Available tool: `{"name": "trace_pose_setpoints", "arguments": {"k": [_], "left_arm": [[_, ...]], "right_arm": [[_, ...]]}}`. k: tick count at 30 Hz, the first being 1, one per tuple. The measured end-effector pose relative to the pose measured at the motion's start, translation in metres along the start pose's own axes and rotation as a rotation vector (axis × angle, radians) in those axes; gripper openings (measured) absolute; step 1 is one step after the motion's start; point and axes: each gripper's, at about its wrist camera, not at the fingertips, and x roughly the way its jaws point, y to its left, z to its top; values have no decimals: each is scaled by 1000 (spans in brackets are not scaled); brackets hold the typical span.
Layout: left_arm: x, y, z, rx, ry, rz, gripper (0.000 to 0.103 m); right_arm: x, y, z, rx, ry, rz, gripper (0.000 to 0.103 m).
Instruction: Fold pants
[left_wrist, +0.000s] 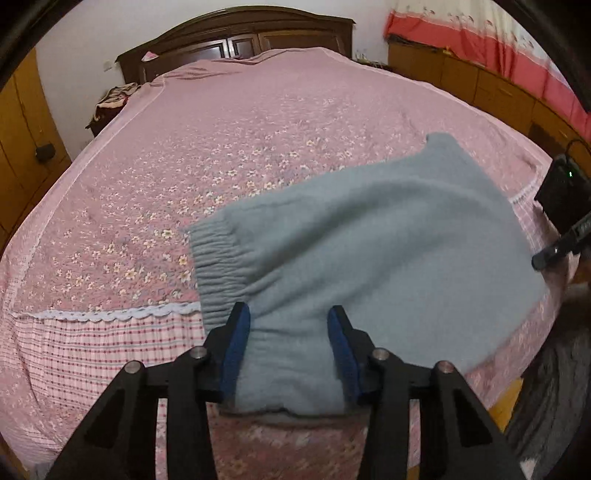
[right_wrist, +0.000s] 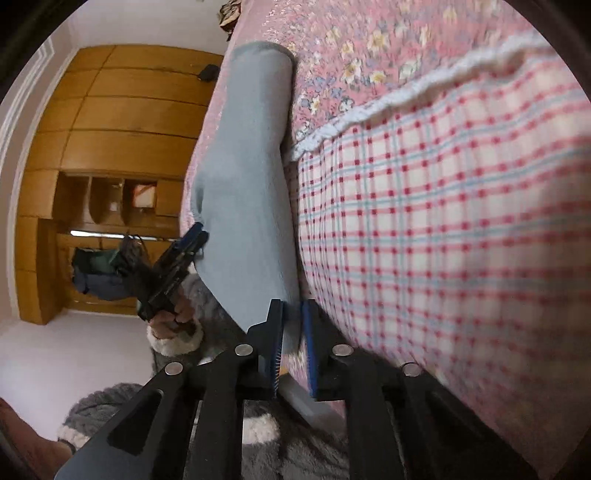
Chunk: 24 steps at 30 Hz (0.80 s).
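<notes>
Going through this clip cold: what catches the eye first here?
The grey-blue pants, lying folded at the near edge of the pink floral bedspread. The left gripper has its blue pads spread around the cloth's near end, while the right gripper pinches an edge beside the checked bed skirt.

Pink floral bed (left_wrist: 221, 122), dark headboard (left_wrist: 236, 33), wooden wardrobe (right_wrist: 122, 122).

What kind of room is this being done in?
Most likely a home bedroom. A large bed with a pink floral bedspread fills the view, a dark wooden headboard stands against the wall, and wooden wardrobes line the side.
</notes>
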Motion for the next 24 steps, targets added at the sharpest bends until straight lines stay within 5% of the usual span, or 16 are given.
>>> {"name": "trace_pose_setpoints", "arguments": {"k": [4,9,16,18,24], "left_arm": [[-22,-3,4,10,-23,15,58],[-45,5,19,-10,-111,-41,69],[-16,11,5,-47,-21,-55,69],[-8,15,-2,-55,-9,-54,69],[-8,17,-15,-20,-26,-59,69]], "right_arm": [[-38,8,20,-51,-99,-35,58],[-46,20,80,-64,-167,92,65],[33,24,154,-55,-28,21,62],[31,25,164,-86,-72,-17,26],[35,38,167,-211,-117,-49,21]]}}
